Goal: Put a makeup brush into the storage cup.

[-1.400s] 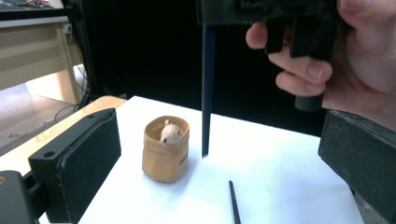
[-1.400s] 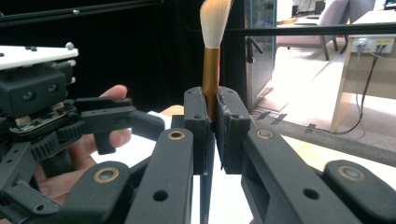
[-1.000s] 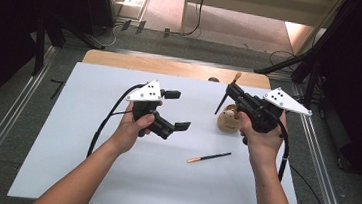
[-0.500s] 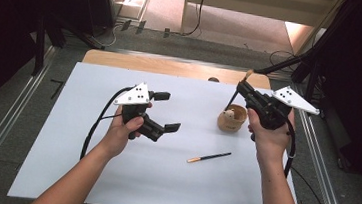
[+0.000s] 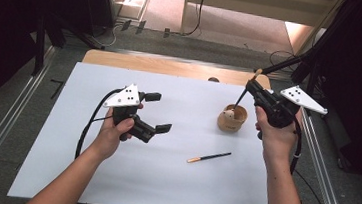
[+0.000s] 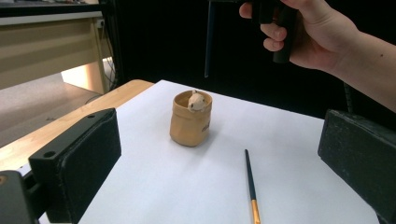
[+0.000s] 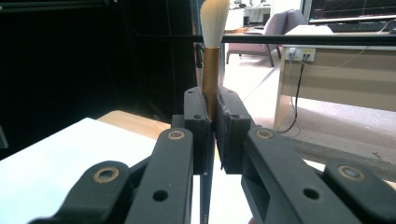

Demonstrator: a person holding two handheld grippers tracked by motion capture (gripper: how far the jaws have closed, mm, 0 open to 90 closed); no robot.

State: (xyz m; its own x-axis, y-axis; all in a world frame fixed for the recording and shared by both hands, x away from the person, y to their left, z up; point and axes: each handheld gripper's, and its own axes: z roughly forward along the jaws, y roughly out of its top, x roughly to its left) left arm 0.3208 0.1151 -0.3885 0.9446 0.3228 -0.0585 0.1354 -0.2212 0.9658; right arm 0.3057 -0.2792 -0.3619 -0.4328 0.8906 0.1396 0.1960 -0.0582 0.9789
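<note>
From the high view, the right gripper (image 5: pixel 252 87) sits at about two o'clock on the white table (image 5: pixel 62 171), its fingers clamped tight on a brush (image 5: pixel 242 95) that slants with its dark handle pointing down toward the tan holder (image 5: pixel 231 119) just beside and below it. The left gripper (image 5: pixel 158 113) hovers at about nine o'clock, fingers spread wide with nothing between them. A second brush (image 5: pixel 208 158) lies flat on the table at about five o'clock from the holder. In the left gripper view, the holder (image 6: pixel 190 119) stands upright between the two open fingers (image 6: pixel 74 163), the loose brush (image 6: pixel 251 184) lying to its right, and the held brush's handle (image 6: pixel 208 39) hangs above. In the right gripper view, the fingers (image 7: pixel 196 126) pinch the brush (image 7: pixel 211 70) at its golden ferrule, bristles up.
</note>
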